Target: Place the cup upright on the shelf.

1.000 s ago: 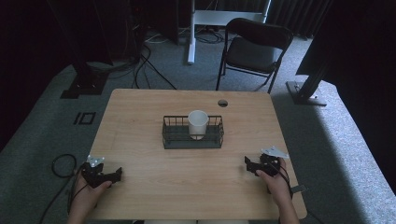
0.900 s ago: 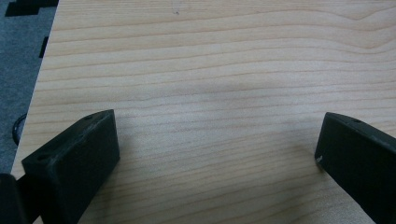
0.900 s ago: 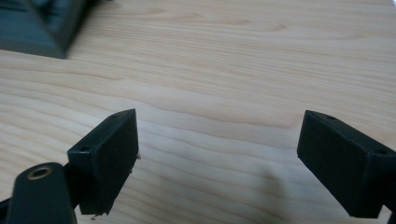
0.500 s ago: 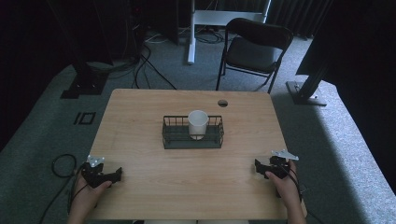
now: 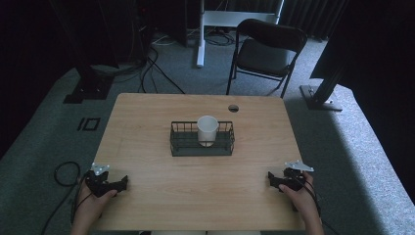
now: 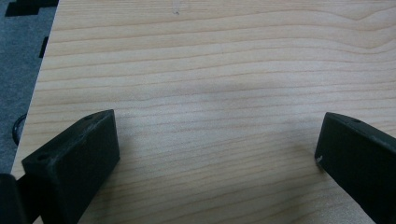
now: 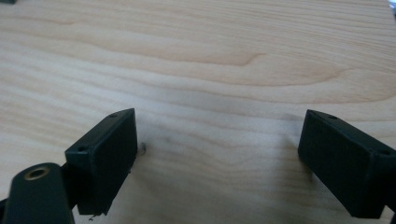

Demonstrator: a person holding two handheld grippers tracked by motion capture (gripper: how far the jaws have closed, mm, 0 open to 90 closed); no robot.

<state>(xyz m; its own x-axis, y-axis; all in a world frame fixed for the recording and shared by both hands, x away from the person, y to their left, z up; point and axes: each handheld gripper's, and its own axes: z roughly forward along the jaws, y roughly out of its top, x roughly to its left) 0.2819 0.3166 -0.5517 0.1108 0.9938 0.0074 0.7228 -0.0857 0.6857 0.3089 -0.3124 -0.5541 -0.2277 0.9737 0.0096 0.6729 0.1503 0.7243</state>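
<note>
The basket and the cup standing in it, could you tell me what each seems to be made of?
The basket looks like thin metal wire with a dark, matt coating: its walls are open bars you can see through. The cup is plain white and opaque, with a thin rim; likely paper or plastic, though the high view cannot settle which.

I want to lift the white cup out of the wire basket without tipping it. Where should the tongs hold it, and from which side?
Probably the rim of the white cup, taken from above. It stands upright, open mouth up, inside the wire basket, whose walls block its lower part. One jaw inside, one outside the rim seems safest. Both the left tongs and right tongs are open.
</note>
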